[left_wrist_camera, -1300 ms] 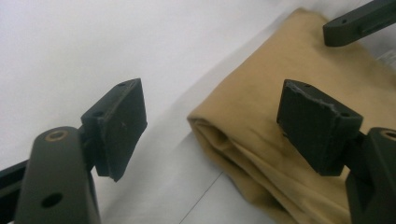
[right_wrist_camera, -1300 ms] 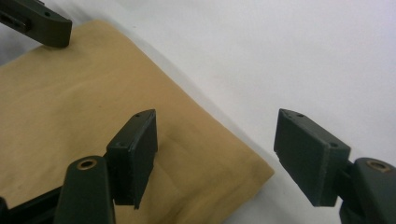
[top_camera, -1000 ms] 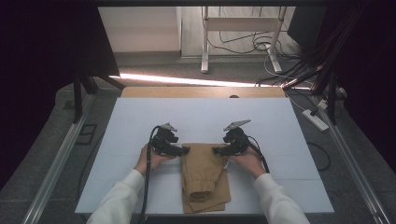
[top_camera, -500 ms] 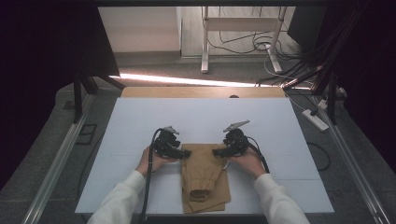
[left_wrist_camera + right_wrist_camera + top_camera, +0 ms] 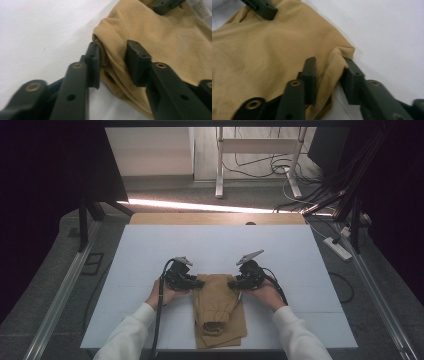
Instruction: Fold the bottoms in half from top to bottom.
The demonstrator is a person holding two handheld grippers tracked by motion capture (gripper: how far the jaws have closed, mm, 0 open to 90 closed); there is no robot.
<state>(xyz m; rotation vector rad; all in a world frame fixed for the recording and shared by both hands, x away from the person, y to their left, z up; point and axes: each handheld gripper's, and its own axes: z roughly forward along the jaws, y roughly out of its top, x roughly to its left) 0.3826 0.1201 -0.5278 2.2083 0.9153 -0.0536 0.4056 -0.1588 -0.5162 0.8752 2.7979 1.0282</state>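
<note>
Tan garment (image 5: 220, 307) lies folded on the white counter (image 5: 150, 255), between the two tools. Left hand-held gripper (image 5: 112, 62) has just been closing; its jaws pinch the fold at the corner directly ahead of it. Right hand-held gripper (image 5: 328, 75) likewise, closing on the opposite corner. Judgement: confirm every layer sits between the pads, then lift both corners evenly, keeping the cloth taut.

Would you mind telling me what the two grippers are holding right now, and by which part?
Both jaws have just been closing on the tan garment: left gripper pinches its far left corner, right gripper its far right corner.
</note>
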